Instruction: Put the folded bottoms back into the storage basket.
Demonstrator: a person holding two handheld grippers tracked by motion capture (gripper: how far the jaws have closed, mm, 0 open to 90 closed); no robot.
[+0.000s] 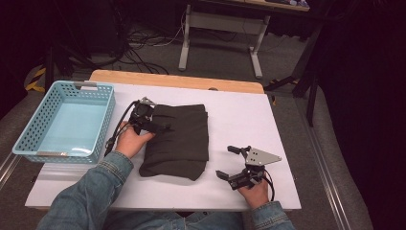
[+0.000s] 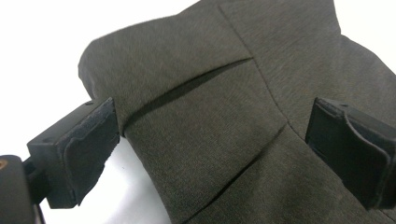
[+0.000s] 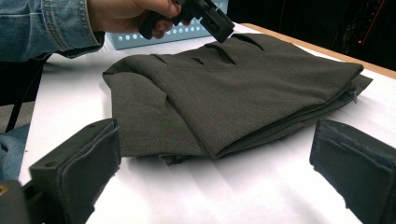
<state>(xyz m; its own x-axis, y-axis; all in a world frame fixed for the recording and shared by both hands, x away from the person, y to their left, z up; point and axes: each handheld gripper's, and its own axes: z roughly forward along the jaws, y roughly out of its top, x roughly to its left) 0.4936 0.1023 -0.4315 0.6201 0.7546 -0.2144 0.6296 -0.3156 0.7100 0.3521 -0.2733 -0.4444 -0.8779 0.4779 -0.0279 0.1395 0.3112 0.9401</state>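
The fingers (image 2: 74, 154) of the left gripper (image 1: 152, 125) stand wide apart and hold nothing; in the left gripper view they sit over the left edge of the folded dark cloth (image 2: 243, 121), one finger at the border of the cloth and the other above its surface. I cannot tell if they touch the fabric. The fingers (image 3: 79, 177) of the right gripper (image 1: 229, 163) are also wide and hold nothing. This gripper is near the front right part of the counter (image 1: 239, 115), just beside the cloth (image 1: 179, 139) but apart from it, and in the right gripper view its fingers point toward the folded edge of the cloth (image 3: 233, 98).

The cloth lies flat in several layers in the middle of the white counter. At the left end of the counter stands a light blue basket (image 1: 21, 136) with perforated walls. Its floor is bare. The basket is near the left hand (image 1: 131, 141), and it does not touch the cloth.
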